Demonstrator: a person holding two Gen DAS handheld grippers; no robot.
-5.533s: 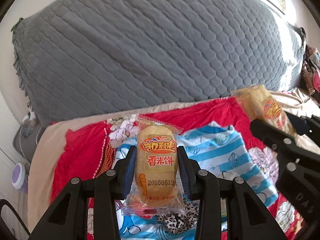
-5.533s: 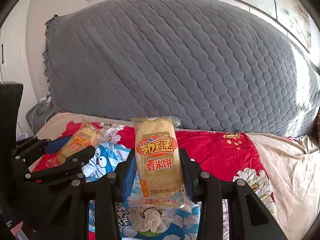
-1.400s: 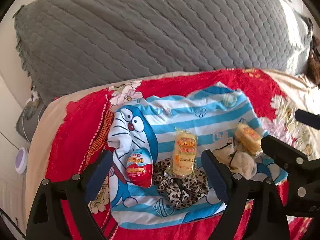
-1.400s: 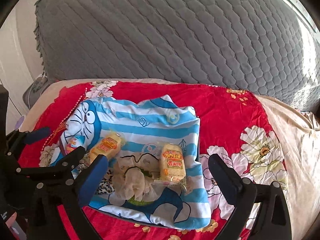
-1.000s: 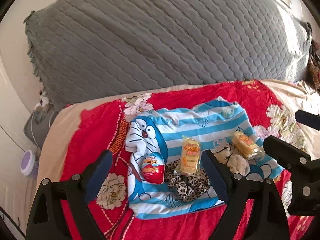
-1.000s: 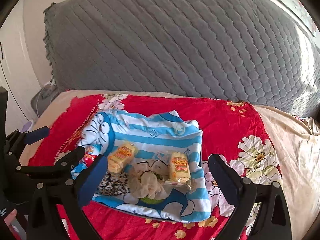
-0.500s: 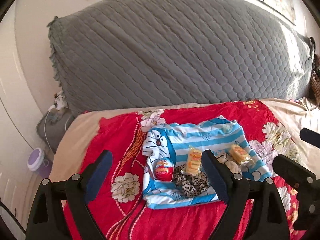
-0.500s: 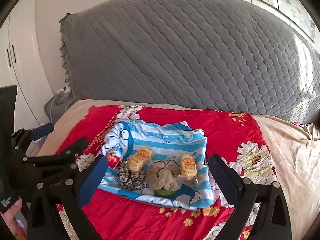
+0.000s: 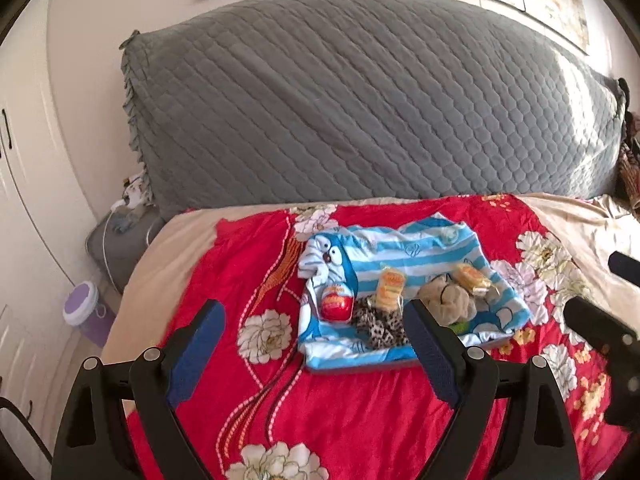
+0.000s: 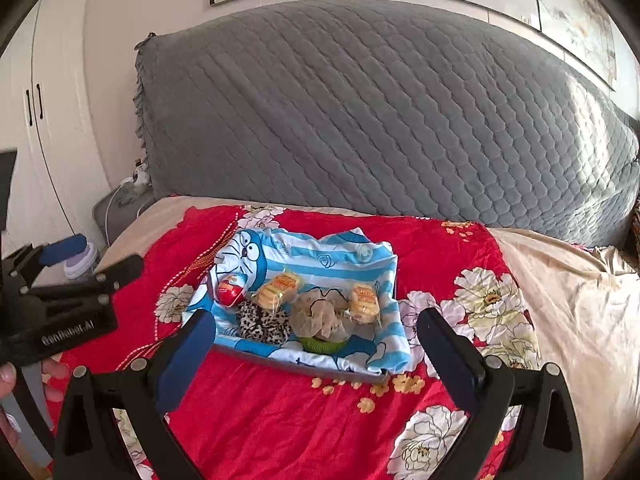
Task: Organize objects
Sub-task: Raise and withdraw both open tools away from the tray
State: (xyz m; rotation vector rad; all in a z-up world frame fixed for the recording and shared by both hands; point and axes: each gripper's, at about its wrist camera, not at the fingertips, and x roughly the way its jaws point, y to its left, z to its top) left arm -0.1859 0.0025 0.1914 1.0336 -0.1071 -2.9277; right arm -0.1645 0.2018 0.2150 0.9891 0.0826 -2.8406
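Observation:
A blue-and-white striped cartoon cloth (image 9: 416,252) (image 10: 320,256) covers a flat tray on the red floral bedspread. On it lie a red chocolate egg (image 9: 337,302) (image 10: 231,284), two yellow rice-cracker packets (image 9: 390,288) (image 9: 472,276) (image 10: 278,284) (image 10: 364,298), a leopard-print scrunchie (image 9: 378,320) (image 10: 262,322) and a beige scrunchie (image 9: 448,300) (image 10: 320,314) over a green one (image 10: 320,345). My left gripper (image 9: 312,344) and right gripper (image 10: 314,346) both stand wide open and empty, back from the cloth's near edge. The left gripper's body (image 10: 60,312) shows at the right wrist view's left.
A big grey quilted headboard cushion (image 9: 360,112) (image 10: 380,120) stands behind the bed. The red bedspread (image 9: 360,420) lies over a beige sheet (image 10: 572,320). A lilac-lidded tub (image 9: 82,304) and grey bedside stand (image 9: 120,240) sit at the left, by white wardrobe doors (image 10: 36,140).
Both grippers have let go of their rice-cracker packets, which now lie on the cloth, and have drawn back and upward, so the cloth looks smaller and farther away.

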